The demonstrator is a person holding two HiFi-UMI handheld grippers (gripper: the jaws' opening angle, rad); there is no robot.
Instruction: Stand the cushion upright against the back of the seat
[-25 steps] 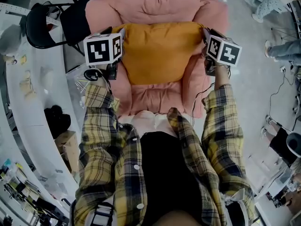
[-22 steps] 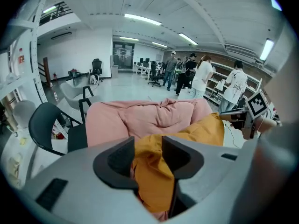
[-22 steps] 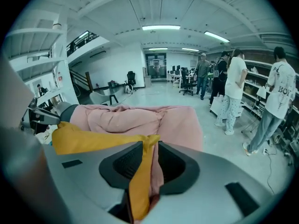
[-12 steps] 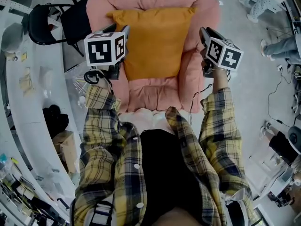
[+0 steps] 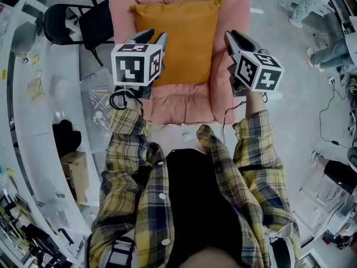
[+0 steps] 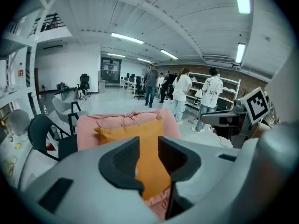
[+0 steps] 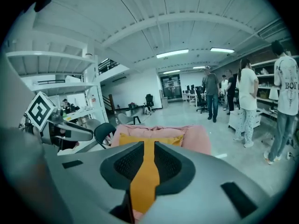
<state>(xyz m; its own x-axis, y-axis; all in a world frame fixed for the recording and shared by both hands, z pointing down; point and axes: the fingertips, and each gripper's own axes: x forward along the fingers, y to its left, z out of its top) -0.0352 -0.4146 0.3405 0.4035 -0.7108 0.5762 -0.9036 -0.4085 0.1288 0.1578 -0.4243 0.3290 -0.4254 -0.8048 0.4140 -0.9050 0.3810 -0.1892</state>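
The orange cushion [image 5: 175, 41] stands upright against the back of the pink armchair [image 5: 184, 102]. My left gripper [image 5: 150, 37] hangs above the chair's left arm and my right gripper [image 5: 234, 37] above its right arm, both clear of the cushion. The jaws of both have just been closing a little, and nothing is between them. In the left gripper view the cushion [image 6: 140, 139] shows at a distance through the gap of the left gripper [image 6: 148, 146]. The right gripper view likewise shows the cushion [image 7: 145, 181] beyond the right gripper [image 7: 148, 160].
A black chair [image 5: 72, 24] stands left of the armchair, beside a curved white bench [image 5: 33, 121] with clutter. A cable [image 5: 334, 121] runs over the floor at the right. Several people [image 6: 182, 90] stand by shelves farther back in the room.
Both grippers have let go of the cushion's sides and drawn back and upward. The cushion now stands taller against the chair back, free of them.
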